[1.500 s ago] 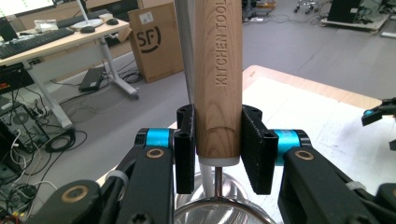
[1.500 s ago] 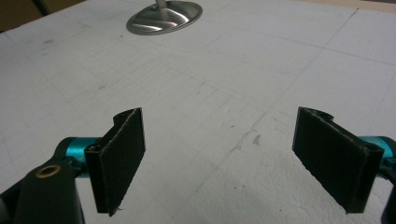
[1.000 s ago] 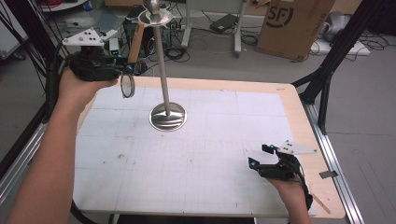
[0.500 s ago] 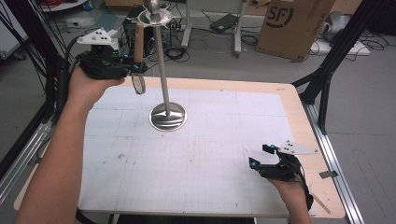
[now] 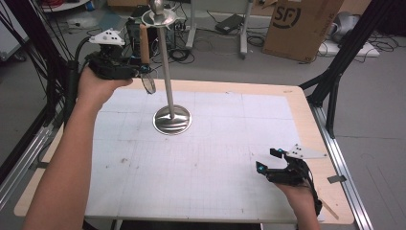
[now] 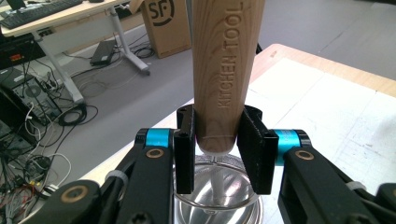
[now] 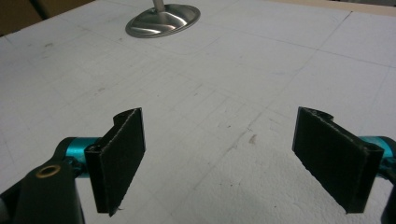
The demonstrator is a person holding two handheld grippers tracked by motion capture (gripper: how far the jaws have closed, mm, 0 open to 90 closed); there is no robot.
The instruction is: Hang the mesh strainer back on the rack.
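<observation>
The wooden-handled strainer [image 5: 145, 52] is held upright, handle up and wire ring hanging down, just beside the pole of the metal stand [image 5: 168, 72], near its top. The handle is pinched at its lower end by the left gripper [image 6: 218, 140], probably so that the upper end can be brought to the stand's top disc for hanging. The right gripper [image 7: 233, 163] is rested spread wide on the table [image 5: 215, 163], well apart from the stand.
</observation>
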